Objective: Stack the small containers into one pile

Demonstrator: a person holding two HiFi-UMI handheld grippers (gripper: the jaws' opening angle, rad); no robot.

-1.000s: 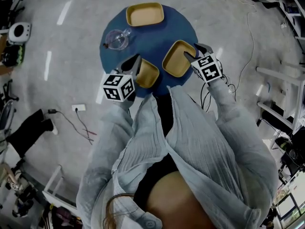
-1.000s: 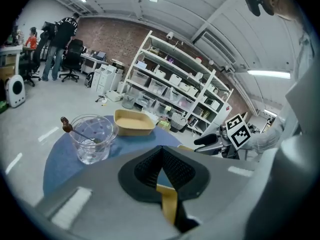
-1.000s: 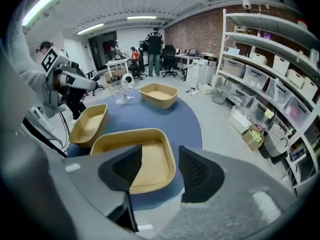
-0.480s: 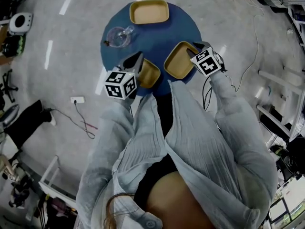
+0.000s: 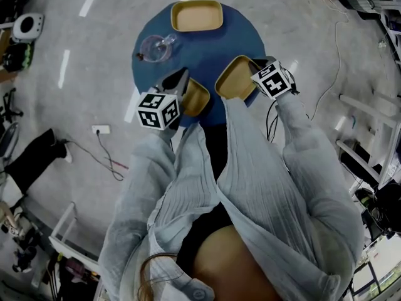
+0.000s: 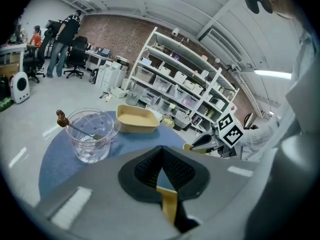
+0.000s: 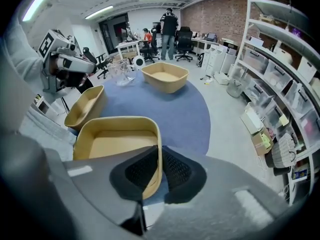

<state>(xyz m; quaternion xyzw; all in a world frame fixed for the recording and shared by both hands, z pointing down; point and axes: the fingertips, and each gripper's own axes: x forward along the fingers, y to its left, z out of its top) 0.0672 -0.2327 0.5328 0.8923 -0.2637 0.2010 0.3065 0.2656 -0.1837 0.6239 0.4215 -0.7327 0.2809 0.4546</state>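
Three tan containers sit on the round blue table (image 5: 207,46). The far one (image 5: 197,15) stands alone at the back. My right gripper (image 5: 252,68) has just been closing and is shut on the right wall of the middle container (image 5: 233,78); in the right gripper view that wall (image 7: 158,149) is pinched between the pads (image 7: 145,169). My left gripper (image 5: 182,79) is shut on the rim of the near-left container (image 5: 195,96), whose tan edge (image 6: 169,204) shows between its pads.
A clear glass cup (image 5: 153,47) holding a spoon stands at the table's left side, also visible in the left gripper view (image 6: 90,134). Shelving (image 6: 180,84) and cables surround the table. People stand by desks in the distance (image 7: 169,24).
The right gripper has sunk onto the middle container's right wall and its jaws have closed on it. The left gripper has stayed on the near-left container.
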